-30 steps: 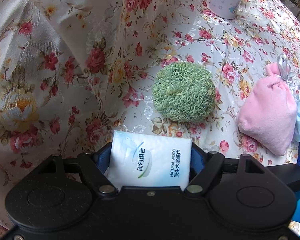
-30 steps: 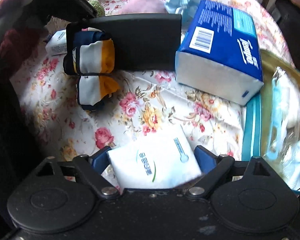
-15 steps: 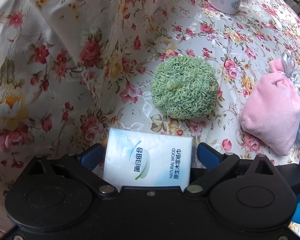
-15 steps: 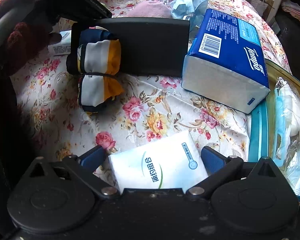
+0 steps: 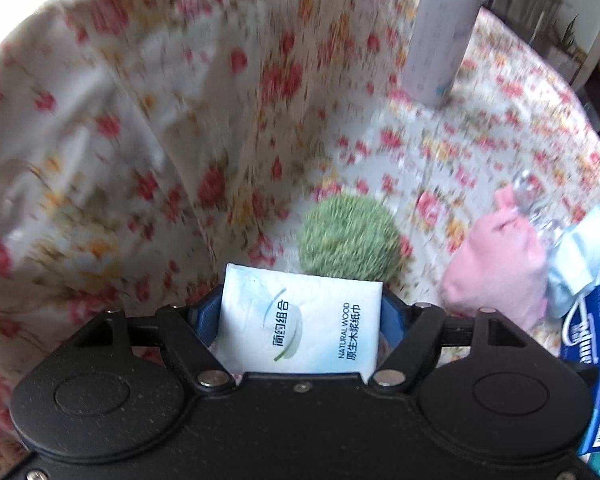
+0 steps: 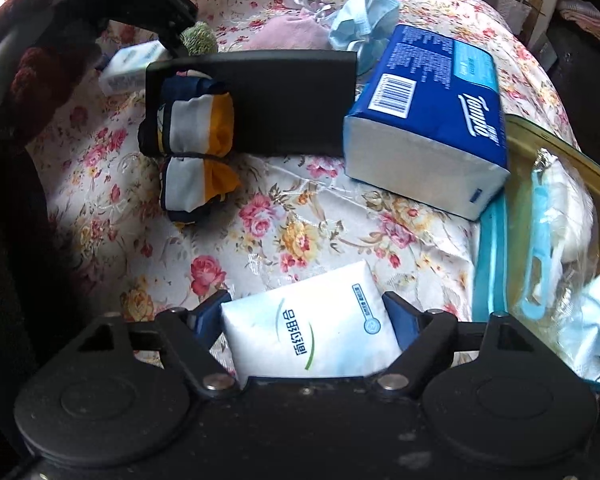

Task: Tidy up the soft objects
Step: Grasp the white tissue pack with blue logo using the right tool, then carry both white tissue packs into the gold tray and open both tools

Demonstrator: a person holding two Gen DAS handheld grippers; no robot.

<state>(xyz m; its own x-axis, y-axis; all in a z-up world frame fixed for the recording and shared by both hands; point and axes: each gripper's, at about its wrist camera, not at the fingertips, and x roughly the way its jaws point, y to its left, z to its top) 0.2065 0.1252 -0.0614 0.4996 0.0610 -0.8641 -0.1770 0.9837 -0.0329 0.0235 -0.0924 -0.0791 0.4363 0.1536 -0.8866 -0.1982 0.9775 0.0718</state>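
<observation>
White and shiny, a flat tissue pack is sitting between the blue fingers of the left gripper, which are pinching its two short sides. Its printed face is looking up, and its long side is running across from one finger to the other. Just past the fingertips a round, fuzzy green ball is resting on the flowery cloth. Farther to the right of it, a soft pink pouch is lying beside a crumpled light blue mask. The right gripper is squeezing a second tissue pack between its blue fingers; this one is puffy and is tilting a little, its far end leaning right. Ahead of these fingers a rolled white, orange and navy cloth bundle is poking out of a black box, and a big blue tissue brick is lying to the right.
</observation>
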